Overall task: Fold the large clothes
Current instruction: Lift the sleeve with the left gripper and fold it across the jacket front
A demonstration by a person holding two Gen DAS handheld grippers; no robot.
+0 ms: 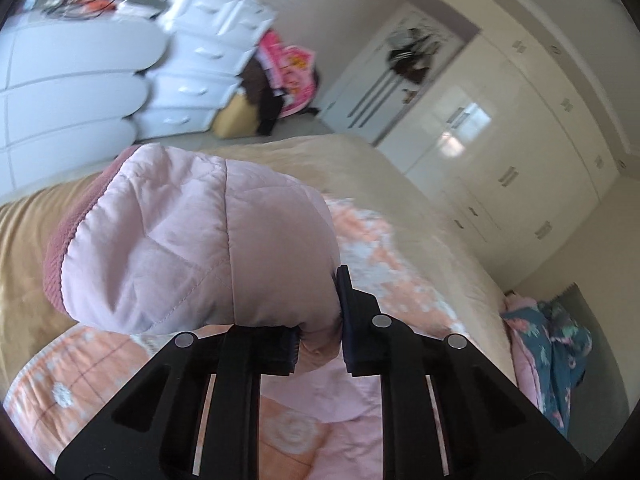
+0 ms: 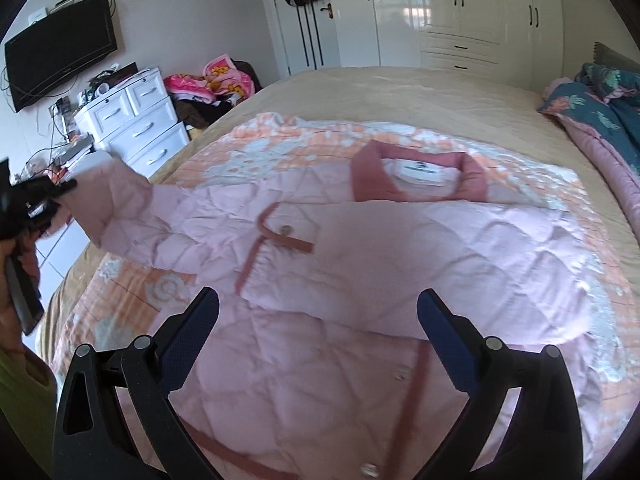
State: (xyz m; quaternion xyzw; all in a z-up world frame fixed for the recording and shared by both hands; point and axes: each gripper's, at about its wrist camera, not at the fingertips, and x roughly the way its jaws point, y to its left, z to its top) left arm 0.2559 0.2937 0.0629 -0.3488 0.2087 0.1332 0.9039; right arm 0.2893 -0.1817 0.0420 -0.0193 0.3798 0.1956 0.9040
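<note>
So the pink quilted jacket [image 2: 360, 264] is spread out front-up on a peach flowered blanket [image 2: 256, 148] on top of the bed [image 2: 400, 88], collar [image 2: 416, 178] pointing away from the right gripper [image 2: 318, 340], toward the white wardrobe [image 2: 460, 8]. The chest pocket with its darker pink trim and a snap sits just ahead of the right gripper's tips.

The right gripper hangs over the lower front of the jacket with its jaws spread wide, nothing between them, and the blue pads aren't touching the fabric as far as I can tell.

The left gripper [image 1: 320, 344] is clamped down tight on the end of the jacket's sleeve [image 1: 192, 248]. In its own camera the puffy sleeve bulges out just ahead of the fingers, with the darker ribbed cuff [image 1: 60, 248] off to the left of it. From the right wrist view you can see that left gripper [image 2: 44, 200] way off to the left of the right one, holding the sleeve [image 2: 132, 220] lifted off the blanket and stretched out sideways past the bed edge.

Beyond the bed there's a white dresser [image 2: 136, 128], a TV [image 2: 60, 48] on the wall, and a teal patterned blanket [image 2: 596, 108] bunched up far right of the right gripper.
</note>
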